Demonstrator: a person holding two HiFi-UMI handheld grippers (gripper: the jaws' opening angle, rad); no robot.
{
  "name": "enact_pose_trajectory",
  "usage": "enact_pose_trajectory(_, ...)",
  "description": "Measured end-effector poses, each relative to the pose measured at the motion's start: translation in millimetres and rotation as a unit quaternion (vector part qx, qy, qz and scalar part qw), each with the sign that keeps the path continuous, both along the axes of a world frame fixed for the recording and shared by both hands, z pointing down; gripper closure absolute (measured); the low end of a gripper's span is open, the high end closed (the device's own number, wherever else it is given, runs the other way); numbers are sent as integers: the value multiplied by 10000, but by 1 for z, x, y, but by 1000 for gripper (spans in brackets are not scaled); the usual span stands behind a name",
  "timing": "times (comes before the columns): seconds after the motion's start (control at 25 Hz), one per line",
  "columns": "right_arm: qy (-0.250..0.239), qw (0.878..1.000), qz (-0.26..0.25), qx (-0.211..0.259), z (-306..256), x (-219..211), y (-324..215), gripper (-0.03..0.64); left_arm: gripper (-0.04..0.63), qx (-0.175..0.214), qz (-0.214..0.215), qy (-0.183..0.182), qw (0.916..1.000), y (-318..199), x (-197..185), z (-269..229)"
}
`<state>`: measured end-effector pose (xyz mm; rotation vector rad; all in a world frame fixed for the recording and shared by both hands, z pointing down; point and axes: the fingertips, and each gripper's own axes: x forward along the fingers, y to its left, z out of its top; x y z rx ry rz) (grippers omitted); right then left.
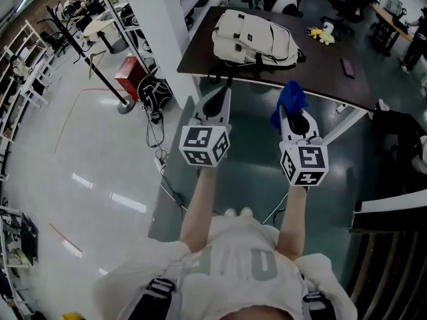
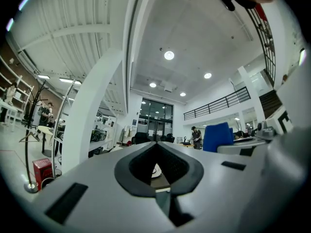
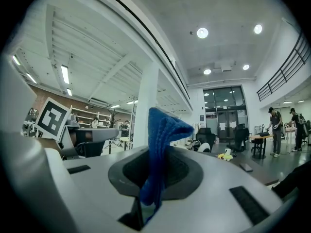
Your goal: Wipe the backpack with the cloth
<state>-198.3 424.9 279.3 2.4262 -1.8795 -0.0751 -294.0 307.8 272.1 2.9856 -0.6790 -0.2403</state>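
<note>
Fingers [image 3: 214, 183] of right gripper [image 1: 291, 114] pinched together on blue cloth [image 3: 158, 144], bunched tuft standing past tips; left gripper [image 1: 219, 99] closed too, nothing between jaws; both held near person, short of dark table [image 1: 333, 79]; cream backpack [image 1: 255, 40] lies flat on table's far left, well apart from cloth; cloth likely soft, light, limp, so bunched-fold grip suits; backpack fabric probably yields and slides under wiping; empty gripper could steady strap or top edge.

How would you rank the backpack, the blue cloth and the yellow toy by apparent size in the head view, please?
1. The backpack, largest.
2. The blue cloth, shut in the right gripper nearer the camera, which flatters it.
3. The yellow toy, smallest.
</note>
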Motion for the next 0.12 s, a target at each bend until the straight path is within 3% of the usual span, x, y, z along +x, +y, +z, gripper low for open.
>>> enact_pose_trajectory(0.12, 3, 10000, -27, 33, 1, 5, -2, 577, 592, 23, 16, 6, 10000, -1, 7, 1)
